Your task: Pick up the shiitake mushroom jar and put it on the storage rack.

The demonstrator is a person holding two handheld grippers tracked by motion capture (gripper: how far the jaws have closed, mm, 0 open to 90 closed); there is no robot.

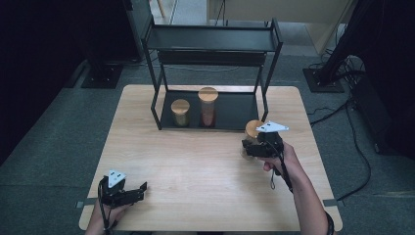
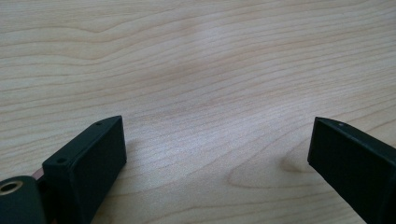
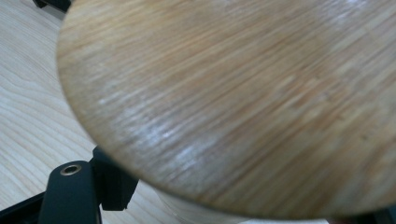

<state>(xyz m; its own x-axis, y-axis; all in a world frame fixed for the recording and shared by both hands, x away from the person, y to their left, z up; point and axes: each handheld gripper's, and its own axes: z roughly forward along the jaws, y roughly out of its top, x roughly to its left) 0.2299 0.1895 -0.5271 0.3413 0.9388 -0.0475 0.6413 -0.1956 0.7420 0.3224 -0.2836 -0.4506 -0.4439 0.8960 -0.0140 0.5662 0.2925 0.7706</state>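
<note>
Left gripper [image 1: 139,188] sits nearest me at the table's [image 1: 195,166] front-left edge, jaws spread wide with nothing but bare wood between them, as its own view confirms. My right gripper [image 1: 250,146] is clamped on a jar with a wooden lid [image 1: 252,128] at the table's right, just in front of the black shelf rack [image 1: 215,44]. From its own view I see that lid [image 3: 243,93] close up. I count three jars: mine, plus a short jar [image 1: 180,112] and a tall jar [image 1: 208,106] on the rack's bottom shelf.

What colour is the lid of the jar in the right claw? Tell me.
Light brown wood with fine grain, the lid shows best in the right gripper view.
</note>
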